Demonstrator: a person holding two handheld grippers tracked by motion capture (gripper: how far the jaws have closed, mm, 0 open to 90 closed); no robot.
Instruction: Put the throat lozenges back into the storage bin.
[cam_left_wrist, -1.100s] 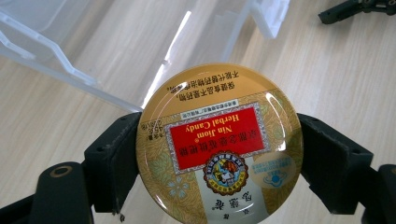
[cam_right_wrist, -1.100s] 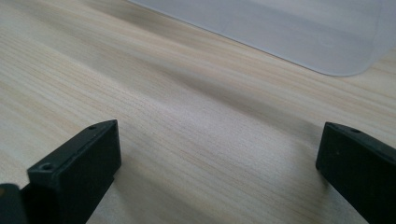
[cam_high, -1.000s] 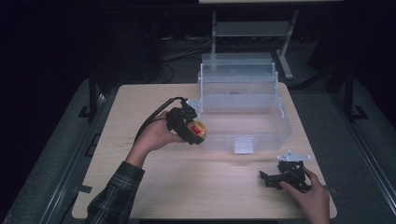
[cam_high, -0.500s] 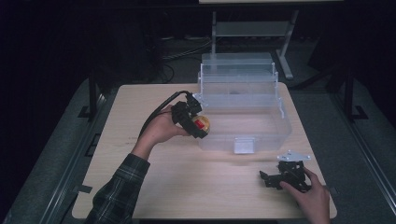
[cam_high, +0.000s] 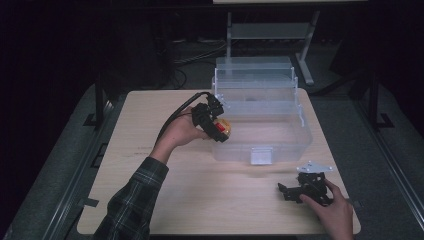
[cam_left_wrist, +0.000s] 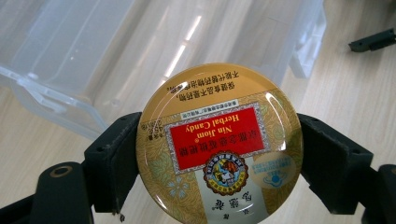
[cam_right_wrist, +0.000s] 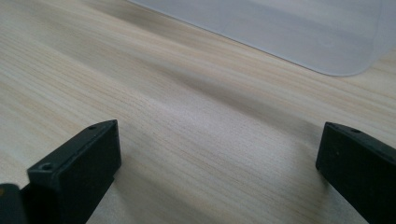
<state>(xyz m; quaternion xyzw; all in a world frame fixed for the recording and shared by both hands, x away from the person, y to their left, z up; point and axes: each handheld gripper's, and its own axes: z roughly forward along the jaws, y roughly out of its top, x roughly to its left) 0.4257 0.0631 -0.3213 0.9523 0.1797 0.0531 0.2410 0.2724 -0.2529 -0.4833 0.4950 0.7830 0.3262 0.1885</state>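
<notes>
A round gold candy tin (cam_left_wrist: 219, 144) with a red label sits clamped between the two black jaws of my left gripper (cam_high: 218, 127). In the high view the tin (cam_high: 223, 127) hangs at the left front corner of the clear plastic box (cam_high: 292, 137), just over its rim. My right gripper (cam_high: 285, 192) rests on the table at the front right, held by a hand. Its jaws stand wide apart over bare wood (cam_right_wrist: 210, 140), nothing between them.
The clear box has its lid (cam_high: 252, 75) standing open at the back and a latch (cam_high: 261, 156) on its front wall. A metal stand (cam_high: 270, 30) and cables lie beyond the table's far edge. Bare wooden tabletop (cam_high: 200, 195) stretches in front of the box.
My left gripper has carried the tin up and to the right, from the table left of the box to the box's left front rim. The right gripper has stayed put.
</notes>
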